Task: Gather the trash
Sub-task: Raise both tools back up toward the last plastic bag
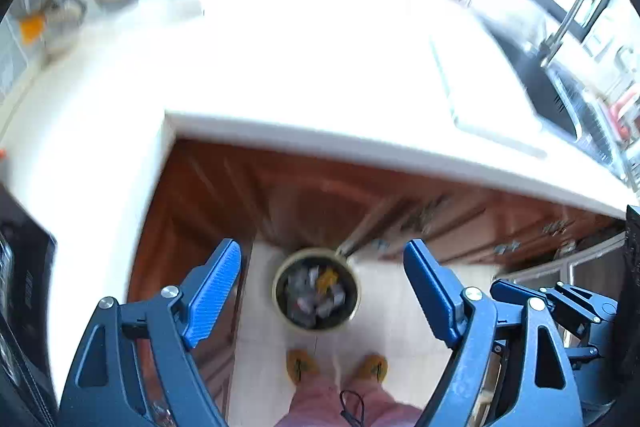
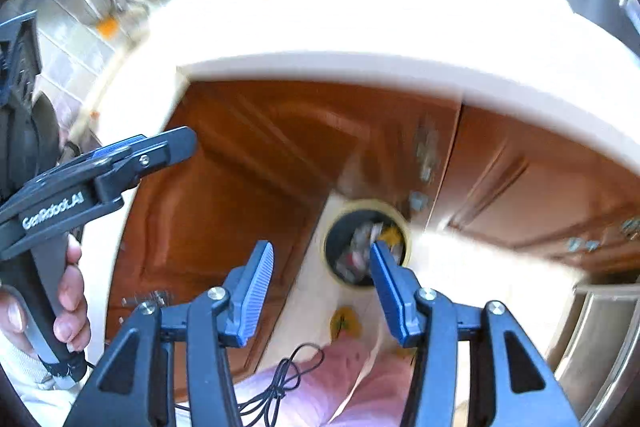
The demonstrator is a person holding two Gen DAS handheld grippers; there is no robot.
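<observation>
Left wrist view shows the left tongs (image 1: 322, 273) spread wide and empty above the round, cream-rimmed bin of crumpled trash (image 1: 316, 289) on the tiled floor, the right tongs (image 2: 322, 277) likewise apart and empty, so next scan the white counter (image 1: 304, 67) for litter before descending.

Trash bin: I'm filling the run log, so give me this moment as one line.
left gripper: open, empty | right gripper: open, empty | trash bin: on floor by cabinets, holds trash | countertop: above

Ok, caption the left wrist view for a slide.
Open left gripper above a floor trash bin beside wooden cabinets.
</observation>
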